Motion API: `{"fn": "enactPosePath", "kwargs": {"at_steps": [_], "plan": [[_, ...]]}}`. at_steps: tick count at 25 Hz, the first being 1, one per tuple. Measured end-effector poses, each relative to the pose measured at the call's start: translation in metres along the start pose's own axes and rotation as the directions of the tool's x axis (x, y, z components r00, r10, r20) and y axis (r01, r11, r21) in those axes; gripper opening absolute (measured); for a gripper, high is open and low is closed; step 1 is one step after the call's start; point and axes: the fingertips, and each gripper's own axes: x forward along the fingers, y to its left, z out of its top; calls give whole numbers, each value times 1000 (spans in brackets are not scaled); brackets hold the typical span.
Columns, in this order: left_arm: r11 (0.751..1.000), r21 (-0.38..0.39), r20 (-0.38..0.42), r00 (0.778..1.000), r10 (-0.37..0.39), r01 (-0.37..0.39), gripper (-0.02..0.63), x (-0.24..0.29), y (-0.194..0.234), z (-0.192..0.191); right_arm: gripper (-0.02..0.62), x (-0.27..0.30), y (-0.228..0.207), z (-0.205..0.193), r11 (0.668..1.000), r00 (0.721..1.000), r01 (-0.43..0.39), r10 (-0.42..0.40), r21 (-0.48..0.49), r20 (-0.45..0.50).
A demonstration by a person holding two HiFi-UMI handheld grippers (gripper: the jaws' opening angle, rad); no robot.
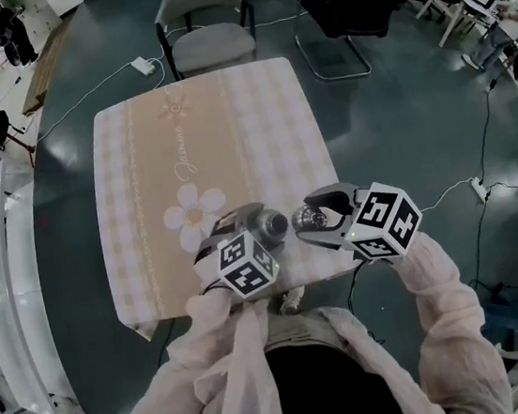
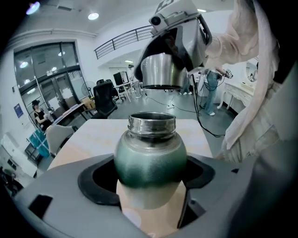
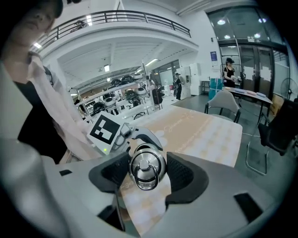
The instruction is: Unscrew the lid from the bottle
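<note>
Low in the head view, by the near edge of the checked table [image 1: 229, 120], the left gripper [image 1: 254, 228] pinched the green bottle [image 2: 150, 160], its top open, and just right of it the right gripper [image 1: 322, 216] pinched the shiny lid [image 3: 147, 168], off the bottle.

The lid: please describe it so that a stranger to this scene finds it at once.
Over the near edge of the checked table, the right gripper holds the lid between its jaws. It is the steel cap with a ring on top, apart from the green bottle in the left gripper.
</note>
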Motion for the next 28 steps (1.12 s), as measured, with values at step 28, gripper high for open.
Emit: {"fn": "enactPosePath", "kwargs": {"at_steps": [28], "plan": [[915,-396,353,906,233,-81,382,-55,47,32,267,-3,-46,-35,929,954,240,-280,281,111]]}}
